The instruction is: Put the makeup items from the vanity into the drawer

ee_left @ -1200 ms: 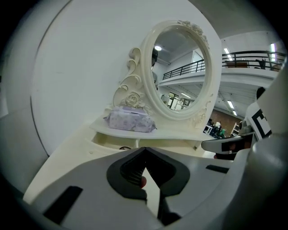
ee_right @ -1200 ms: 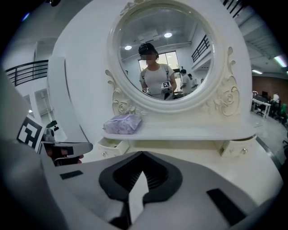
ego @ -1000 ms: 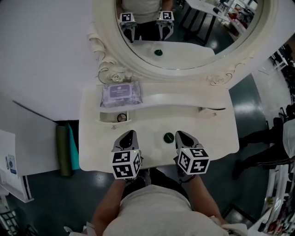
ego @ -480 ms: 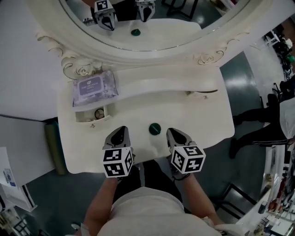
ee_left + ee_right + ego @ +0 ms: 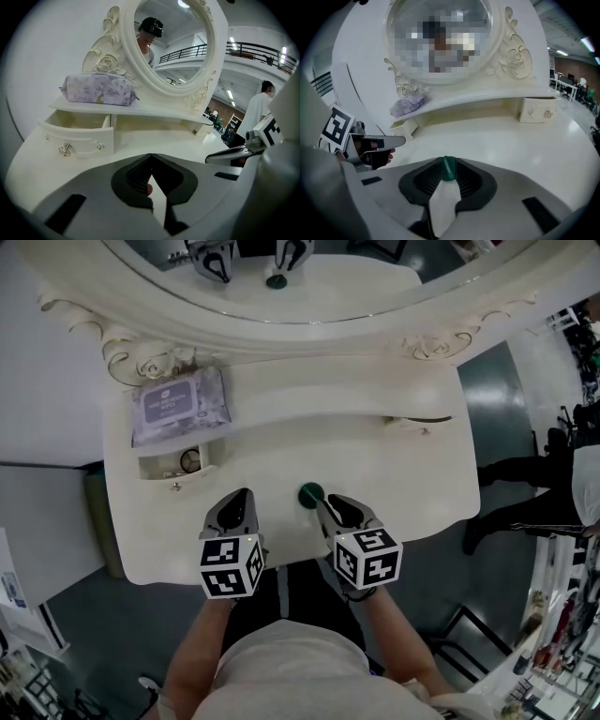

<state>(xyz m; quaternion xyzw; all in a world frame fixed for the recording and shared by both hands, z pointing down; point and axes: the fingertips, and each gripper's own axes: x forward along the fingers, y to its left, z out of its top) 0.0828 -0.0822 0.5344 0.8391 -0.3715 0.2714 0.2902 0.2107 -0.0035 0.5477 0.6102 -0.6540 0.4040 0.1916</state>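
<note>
As my right tongs [image 5: 446,180] open with the green jar [image 5: 310,493] between their tips, I'd centre it before clenching — drawer [image 5: 161,466] at ten o'clock; left tongs [image 5: 151,173] clenched, empty.

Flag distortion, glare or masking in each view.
Head view: sharp, evenly lit, soft sheen on the glossy cream vanity top. Left gripper view: heavy fisheye, dark corners, oval white-framed mirror bowed. Right gripper view: same fisheye, mosaic over the mirror glass, small green round jar sharp.
</note>
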